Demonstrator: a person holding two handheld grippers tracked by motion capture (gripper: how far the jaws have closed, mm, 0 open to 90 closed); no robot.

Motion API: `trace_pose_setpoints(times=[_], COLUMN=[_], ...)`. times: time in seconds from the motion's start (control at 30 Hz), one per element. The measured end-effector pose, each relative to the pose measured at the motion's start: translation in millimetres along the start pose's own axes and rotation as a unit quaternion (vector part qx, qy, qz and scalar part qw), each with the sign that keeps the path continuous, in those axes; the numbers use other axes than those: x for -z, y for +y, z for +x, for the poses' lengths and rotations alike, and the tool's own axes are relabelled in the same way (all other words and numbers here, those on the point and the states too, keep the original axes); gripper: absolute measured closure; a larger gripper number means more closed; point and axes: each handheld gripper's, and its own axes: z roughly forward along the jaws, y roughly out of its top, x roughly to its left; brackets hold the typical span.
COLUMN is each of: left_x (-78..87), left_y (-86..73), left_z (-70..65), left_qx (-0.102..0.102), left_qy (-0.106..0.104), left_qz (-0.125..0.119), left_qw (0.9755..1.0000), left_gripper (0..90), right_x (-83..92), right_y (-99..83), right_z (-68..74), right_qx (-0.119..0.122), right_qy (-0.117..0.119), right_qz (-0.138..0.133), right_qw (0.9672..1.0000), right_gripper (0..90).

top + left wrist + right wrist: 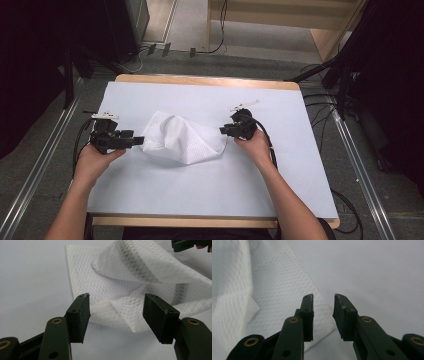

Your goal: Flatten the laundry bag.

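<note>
On the worktop (210, 185) we held both sets of jaws apart beside the crumpled mesh cloth (182, 137); closing early risked pinching only one loose layer.

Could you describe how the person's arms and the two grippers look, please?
Both forearms are bare, with no sleeves visible. The left gripper and the right gripper are black, each with a black cable trailing behind and a pale plate on top. Up close, the jaws are dark arms with brass-coloured rivets, ending in flat rectangular pads with small screw holes.
</note>
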Motion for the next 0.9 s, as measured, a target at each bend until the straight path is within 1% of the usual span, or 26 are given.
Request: trace_pose_setpoints(times=[0.07, 0.17, 0.27, 0.33, 0.4, 0.43, 0.5, 0.57, 0.6, 0.7, 0.73, 0.8, 0.9], left_x=[-0.9, -2.4, -4.4, -5.3, -6.1, -6.3, -6.9, -8.0, -8.1, -8.7, -8.6, -8.4, -8.7], left_y=[1.3, 2.9, 4.1, 5.0, 5.7, 6.2, 7.1, 7.7, 8.0, 8.1, 8.2, 8.3, 8.8], left_z=[-0.4, -0.6, -0.2, -0.2, 0.1, 0.2, 0.0, -0.4, -0.6, -0.5, -0.4, -0.2, -0.5], left_qx=[-0.001, -0.001, -0.002, -0.003, -0.003, -0.004, -0.003, -0.004, -0.006, -0.007, -0.006, -0.006, -0.005], left_qy=[-0.002, -0.005, -0.007, -0.007, -0.008, -0.008, -0.010, -0.010, -0.010, -0.011, -0.011, -0.011, -0.012], left_qz=[0.001, 0.001, 0.000, 0.003, 0.001, 0.002, 0.001, 0.001, 0.003, 0.003, 0.003, 0.002, 0.001], left_qw=[1.0000, 1.0000, 1.0000, 1.0000, 1.0000, 1.0000, 0.9999, 0.9999, 0.9999, 0.9999, 0.9999, 0.9999, 0.9999], left_gripper=[39.5, 39.4, 39.5, 39.4, 39.5, 39.5, 39.5, 39.4, 39.5, 39.4, 39.5, 39.5, 39.5], right_x=[-3.1, -8.2, -13.3, -13.8, -13.8, -14.1, -14.3, -14.5, -14.6, -13.6, -12.7, -10.6, -5.3], right_y=[-1.6, -3.4, -5.2, -5.9, -6.3, -6.8, -7.7, -8.9, -9.2, -8.5, -8.7, -9.4, -10.9], right_z=[-2.4, -4.9, -3.5, -2.9, -1.3, 0.2, 5.2, 8.0, 8.5, 6.8, 5.6, 1.2, -8.2], right_qx=[-0.001, -0.005, 0.002, 0.004, 0.002, 0.007, 0.018, 0.026, 0.026, 0.023, 0.017, 0.012, -0.006], right_qy=[-0.007, -0.008, -0.016, -0.018, -0.009, -0.009, -0.016, -0.024, -0.018, -0.011, -0.011, -0.014, -0.022], right_qz=[0.003, 0.010, 0.019, 0.016, 0.018, 0.017, 0.021, 0.021, 0.022, 0.027, 0.028, 0.028, 0.024], right_qw=[1.0000, 0.9999, 0.9997, 0.9997, 0.9998, 0.9998, 0.9995, 0.9992, 0.9993, 0.9993, 0.9994, 0.9994, 0.9995], right_gripper=[69.2, 69.2, 69.2, 69.5, 72.2, 73.3, 78.4, 86.2, 88.3, 89.9, 89.9, 90.0, 89.9])
